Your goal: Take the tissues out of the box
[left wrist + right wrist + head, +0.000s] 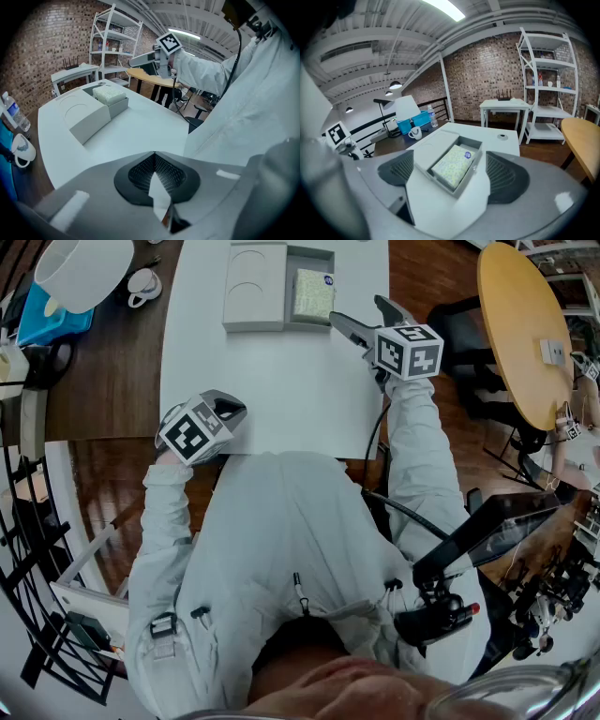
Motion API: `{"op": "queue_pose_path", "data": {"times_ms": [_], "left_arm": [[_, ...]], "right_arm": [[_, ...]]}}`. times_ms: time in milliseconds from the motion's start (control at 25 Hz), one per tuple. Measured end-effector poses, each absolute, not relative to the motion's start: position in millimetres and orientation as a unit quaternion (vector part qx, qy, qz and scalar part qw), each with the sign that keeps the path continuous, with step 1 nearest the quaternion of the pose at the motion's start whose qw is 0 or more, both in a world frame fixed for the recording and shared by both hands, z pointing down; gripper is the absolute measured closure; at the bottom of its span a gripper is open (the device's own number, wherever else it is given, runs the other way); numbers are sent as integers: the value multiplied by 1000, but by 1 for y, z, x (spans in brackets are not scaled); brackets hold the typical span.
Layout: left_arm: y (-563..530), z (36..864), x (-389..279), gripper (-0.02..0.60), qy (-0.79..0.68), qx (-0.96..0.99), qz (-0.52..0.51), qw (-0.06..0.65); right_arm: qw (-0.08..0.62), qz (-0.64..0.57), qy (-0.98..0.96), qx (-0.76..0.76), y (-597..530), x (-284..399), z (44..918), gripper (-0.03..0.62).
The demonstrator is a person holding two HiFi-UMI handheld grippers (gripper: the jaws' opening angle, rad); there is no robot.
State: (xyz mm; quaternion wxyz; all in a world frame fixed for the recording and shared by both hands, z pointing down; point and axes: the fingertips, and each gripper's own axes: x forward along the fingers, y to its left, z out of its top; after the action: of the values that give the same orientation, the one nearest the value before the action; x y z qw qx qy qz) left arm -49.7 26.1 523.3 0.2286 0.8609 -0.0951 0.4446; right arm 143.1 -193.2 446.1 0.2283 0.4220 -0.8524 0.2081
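A grey box (319, 259) lies open at the far side of the white table (281, 390), with its lid (255, 285) beside it on the left. A pale patterned tissue pack (313, 294) lies inside the box. My right gripper (367, 320) hovers just right of the box, apart from it, jaws open and empty. In the right gripper view the box (474, 174) and the tissue pack (453, 165) show ahead between the wide pads. My left gripper (228, 410) rests near the table's front edge, shut and empty; its pads (140, 169) meet at the tip.
A white mug (142, 285), a blue bin (47, 317) and a white lampshade (84, 268) sit on the dark table to the left. A round yellow table (520, 324) stands at the right. A white shelf unit (112, 42) is behind.
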Motion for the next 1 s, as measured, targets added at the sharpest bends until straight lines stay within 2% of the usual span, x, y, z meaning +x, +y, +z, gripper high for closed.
{"op": "queue_pose_path", "data": {"times_ms": [120, 560, 1000], "left_arm": [[22, 520, -49, 568, -97, 861, 444, 226], [23, 524, -66, 568, -111, 856, 438, 251], [25, 529, -85, 568, -113, 854, 440, 255]], "right_arm": [[249, 222, -840, 427, -231, 137, 460, 72], [376, 264, -784, 417, -287, 97, 541, 72], [430, 278, -748, 423, -292, 86, 575, 72]]}}
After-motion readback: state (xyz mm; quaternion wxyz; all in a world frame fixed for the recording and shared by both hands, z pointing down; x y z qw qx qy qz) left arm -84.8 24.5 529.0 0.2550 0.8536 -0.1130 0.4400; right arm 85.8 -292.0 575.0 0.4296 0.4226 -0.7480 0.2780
